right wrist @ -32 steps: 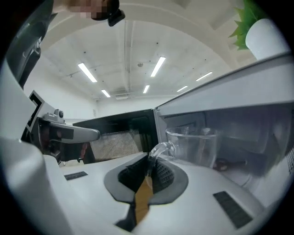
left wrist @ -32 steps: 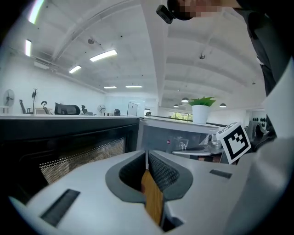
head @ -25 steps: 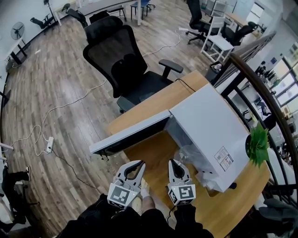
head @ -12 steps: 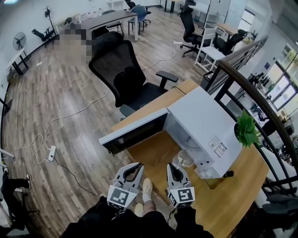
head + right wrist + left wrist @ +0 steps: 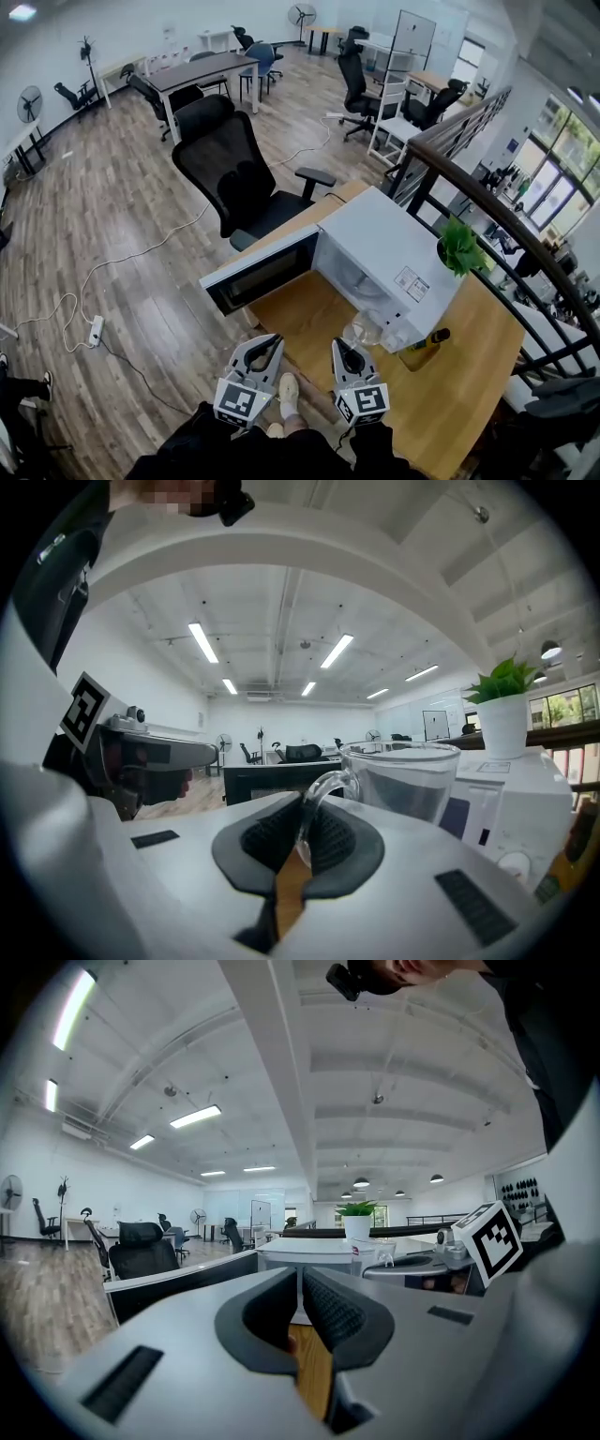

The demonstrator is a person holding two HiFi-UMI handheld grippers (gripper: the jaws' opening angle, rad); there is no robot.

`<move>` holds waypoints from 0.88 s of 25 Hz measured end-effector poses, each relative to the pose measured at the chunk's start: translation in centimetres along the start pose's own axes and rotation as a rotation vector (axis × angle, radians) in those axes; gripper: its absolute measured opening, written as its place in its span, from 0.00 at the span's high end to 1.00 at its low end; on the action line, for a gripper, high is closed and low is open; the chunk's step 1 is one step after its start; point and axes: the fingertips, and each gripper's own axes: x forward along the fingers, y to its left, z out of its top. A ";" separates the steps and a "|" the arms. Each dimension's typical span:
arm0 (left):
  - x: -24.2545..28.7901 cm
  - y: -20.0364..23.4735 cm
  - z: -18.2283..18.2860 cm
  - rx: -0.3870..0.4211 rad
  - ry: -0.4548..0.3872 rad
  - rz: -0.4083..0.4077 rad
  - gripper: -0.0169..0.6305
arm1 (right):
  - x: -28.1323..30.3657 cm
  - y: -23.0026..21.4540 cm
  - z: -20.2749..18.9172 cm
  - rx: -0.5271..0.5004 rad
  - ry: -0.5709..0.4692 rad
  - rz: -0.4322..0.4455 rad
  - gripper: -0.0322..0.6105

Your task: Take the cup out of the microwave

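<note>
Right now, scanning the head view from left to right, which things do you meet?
White power strip → left gripper → right gripper holding the clear glass cup → green potted plant.

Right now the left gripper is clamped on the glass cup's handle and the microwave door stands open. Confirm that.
Wrong gripper. The right gripper is the one clamped on the handle of the glass cup, as the right gripper view shows; the left gripper is shut on nothing. The microwave door does stand open.
</note>
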 end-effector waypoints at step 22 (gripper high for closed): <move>-3.3 -3.6 0.4 0.024 -0.021 -0.042 0.92 | -6.2 2.1 1.2 -0.044 -0.038 -0.052 0.92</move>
